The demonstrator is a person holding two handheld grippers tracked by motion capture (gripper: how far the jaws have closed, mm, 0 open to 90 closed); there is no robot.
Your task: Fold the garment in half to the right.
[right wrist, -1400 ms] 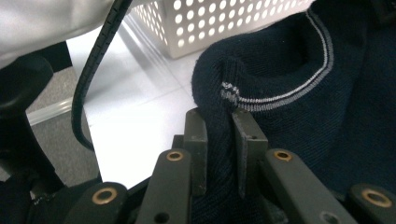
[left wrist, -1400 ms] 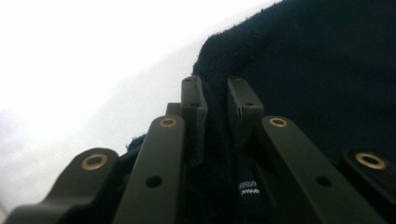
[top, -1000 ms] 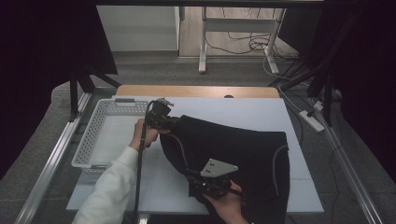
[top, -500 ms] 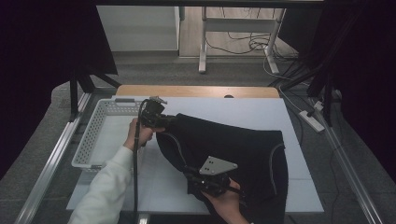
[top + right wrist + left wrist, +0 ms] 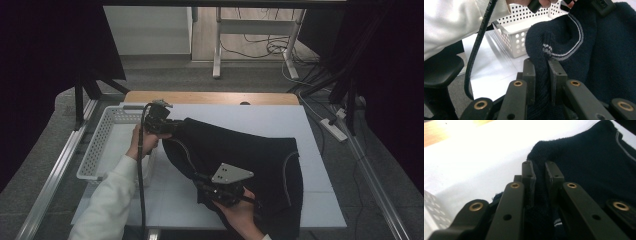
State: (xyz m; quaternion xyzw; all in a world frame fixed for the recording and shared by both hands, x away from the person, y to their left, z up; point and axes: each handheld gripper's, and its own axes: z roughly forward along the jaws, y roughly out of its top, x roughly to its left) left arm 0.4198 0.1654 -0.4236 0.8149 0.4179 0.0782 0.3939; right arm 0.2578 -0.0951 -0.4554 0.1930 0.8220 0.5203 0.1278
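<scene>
I'm pinching the dark navy sweater [image 5: 240, 155] with both tools, so this looks like the mid-fold step, or a lift-and-reposition, not the finish. My left tool [image 5: 167, 129] is clamping a bunched edge of the knit at the garment's far-left corner, just beside the white perforated basket [image 5: 107, 145]; in the left gripper view the tool [image 5: 541, 173] is standing narrow with a fold of fabric squeezed between the pads. My right tool [image 5: 204, 182] is gripping the near-left edge of the sweater, close to the front of the tabletop [image 5: 260, 117]; in the right gripper view the tool [image 5: 544, 68] is also narrow, with ribbed knit and a thin grey trim stripe [image 5: 576, 37] bulging up above the pads. The sweater [image 5: 599, 50] is lying spread over the middle and right of the white tabletop, with its left side gathered up between my two grips and its near edge hanging off the front. The basket holds nothing that I can see. Next move, as I judge it: I'm needing to carry both pinched edges together across the body toward the right side, keeping the tension even so the fold lands flat, and holding both grips tight until the cloth is resting. Risk: the thick knit slipping out of either pinch, or the fold landing skewed.
</scene>
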